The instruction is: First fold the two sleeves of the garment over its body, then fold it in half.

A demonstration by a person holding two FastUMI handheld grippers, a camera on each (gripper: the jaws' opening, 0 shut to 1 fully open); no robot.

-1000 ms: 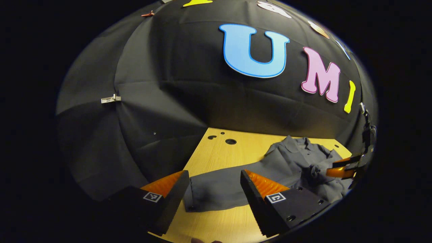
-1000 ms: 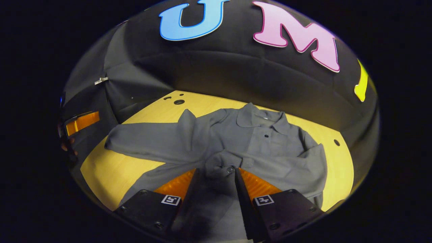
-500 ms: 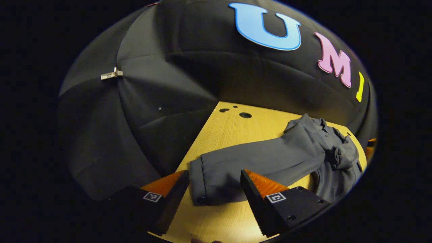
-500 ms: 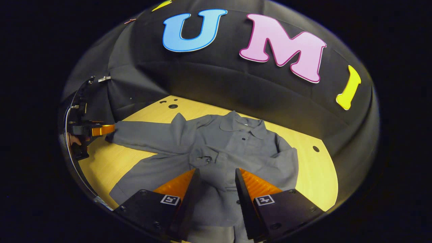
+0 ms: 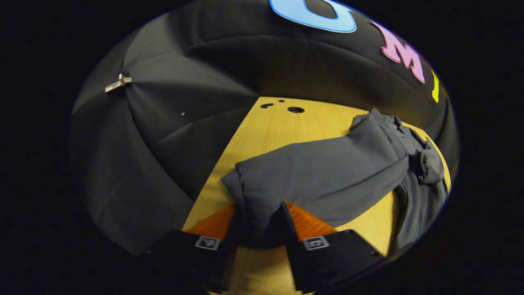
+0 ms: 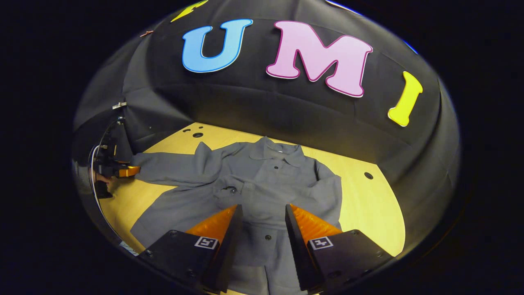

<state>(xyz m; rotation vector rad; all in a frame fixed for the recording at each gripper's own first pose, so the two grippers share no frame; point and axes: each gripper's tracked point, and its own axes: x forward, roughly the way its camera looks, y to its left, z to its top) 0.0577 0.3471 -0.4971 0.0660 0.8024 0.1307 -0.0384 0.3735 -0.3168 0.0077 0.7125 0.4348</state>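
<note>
A grey button-up shirt lies collar-away on the wooden table. One sleeve is folded across the body, its cuff near the middle. The other sleeve stretches out flat to the left. My left gripper holds that sleeve's cuff end; in the left gripper view its fingers pinch the bunched cuff at my left gripper, with the sleeve running off to the right. My right gripper hovers open above the shirt's lower front, with nothing between its fingers.
The table has round holes at its far left and at the right. Black cloth walls close in behind and beside the table. A person's hand holds the left gripper at the table's left edge. Bare wood lies beyond the sleeve.
My left gripper dropped onto the outstretched sleeve's cuff and closed on it. My right gripper let go of the folded sleeve's cuff and pulled back, open.
</note>
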